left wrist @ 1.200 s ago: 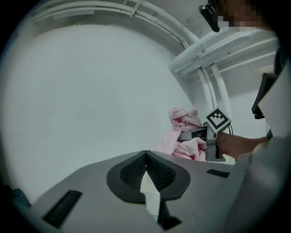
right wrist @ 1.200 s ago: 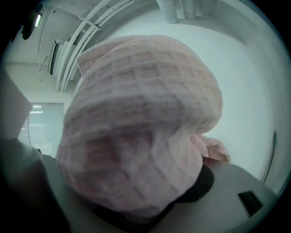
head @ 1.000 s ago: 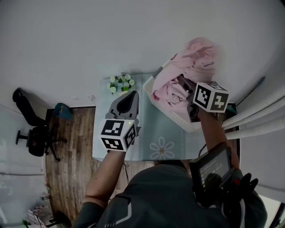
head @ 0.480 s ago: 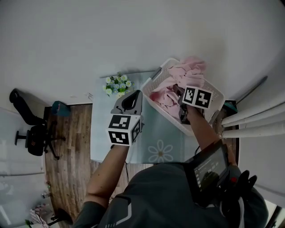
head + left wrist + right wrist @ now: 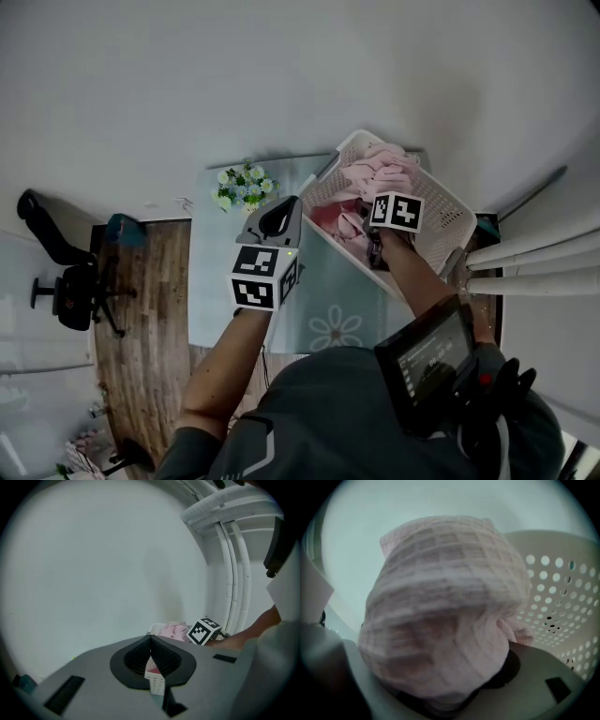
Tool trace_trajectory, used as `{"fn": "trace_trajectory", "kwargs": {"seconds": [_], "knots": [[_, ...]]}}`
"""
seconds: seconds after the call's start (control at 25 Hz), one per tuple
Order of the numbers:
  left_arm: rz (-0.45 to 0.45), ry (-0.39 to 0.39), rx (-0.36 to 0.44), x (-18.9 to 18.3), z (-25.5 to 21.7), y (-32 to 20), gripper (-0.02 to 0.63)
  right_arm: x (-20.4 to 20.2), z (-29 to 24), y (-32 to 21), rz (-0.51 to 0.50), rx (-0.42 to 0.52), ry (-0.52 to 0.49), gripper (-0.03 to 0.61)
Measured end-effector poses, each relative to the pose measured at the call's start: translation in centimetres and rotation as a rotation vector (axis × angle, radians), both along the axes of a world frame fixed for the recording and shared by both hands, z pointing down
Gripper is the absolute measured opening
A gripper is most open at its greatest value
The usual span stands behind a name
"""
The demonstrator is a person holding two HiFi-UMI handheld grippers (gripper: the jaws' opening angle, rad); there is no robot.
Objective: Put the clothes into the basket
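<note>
A white perforated basket (image 5: 448,202) stands at the table's far right corner, with pink clothes (image 5: 375,169) piled inside it. My right gripper (image 5: 366,230) is down inside the basket, shut on a bunched pink waffle-weave cloth (image 5: 440,606) that bulges out and hides its jaws. The basket wall (image 5: 562,597) shows just behind the cloth. My left gripper (image 5: 277,211) hovers over the table left of the basket, shut with nothing held (image 5: 151,641).
A small bunch of flowers (image 5: 239,185) sits at the back of the pale table (image 5: 225,272). White pipes (image 5: 534,272) run along the right. An office chair (image 5: 75,291) stands on the wood floor at the left.
My right gripper has come down and to the left with the pink cloth, from above the basket's rim to inside it. The left gripper has barely shifted.
</note>
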State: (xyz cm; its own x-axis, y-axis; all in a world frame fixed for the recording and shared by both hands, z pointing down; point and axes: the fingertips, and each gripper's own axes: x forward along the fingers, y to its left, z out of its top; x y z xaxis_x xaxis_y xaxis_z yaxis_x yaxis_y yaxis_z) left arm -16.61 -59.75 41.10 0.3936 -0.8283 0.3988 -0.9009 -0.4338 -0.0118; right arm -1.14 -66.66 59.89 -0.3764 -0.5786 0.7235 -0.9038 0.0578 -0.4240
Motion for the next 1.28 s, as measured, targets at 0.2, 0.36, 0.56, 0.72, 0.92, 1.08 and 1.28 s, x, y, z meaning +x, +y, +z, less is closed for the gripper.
{"fn": "trace_trajectory", "kwargs": {"seconds": [0.2, 0.36, 0.56, 0.72, 0.92, 1.08, 1.28], "knots": [[-0.001, -0.015, -0.017, 0.0, 0.7, -0.6, 0.008, -0.2, 3.9, 0.2, 0.038, -0.127, -0.039, 0.347], [-0.014, -0.022, -0.045, -0.2, 1.9, -1.1, 0.008, -0.1, 6.3, 0.4, 0.068, -0.207, -0.064, 0.347], [-0.014, 0.003, -0.031, 0.4, 2.0, -1.0, 0.008, -0.1, 7.9, 0.4, 0.077, -0.226, -0.066, 0.347], [-0.015, 0.005, -0.05, 0.2, 2.6, -1.0, 0.008, 0.1, 8.7, 0.5, 0.074, -0.246, -0.052, 0.347], [-0.024, 0.028, -0.059, 0.0, 2.4, -0.5, 0.008, 0.0, 8.9, 0.4, 0.065, -0.236, -0.03, 0.347], [-0.03, 0.046, -0.049, -0.2, 1.6, 0.6, 0.008, 0.0, 9.1, 0.5, 0.063, -0.233, -0.027, 0.347], [-0.044, 0.051, -0.023, -0.9, 0.3, 2.5, 0.008, -0.2, 8.8, 0.5, 0.056, -0.233, -0.053, 0.359]]}}
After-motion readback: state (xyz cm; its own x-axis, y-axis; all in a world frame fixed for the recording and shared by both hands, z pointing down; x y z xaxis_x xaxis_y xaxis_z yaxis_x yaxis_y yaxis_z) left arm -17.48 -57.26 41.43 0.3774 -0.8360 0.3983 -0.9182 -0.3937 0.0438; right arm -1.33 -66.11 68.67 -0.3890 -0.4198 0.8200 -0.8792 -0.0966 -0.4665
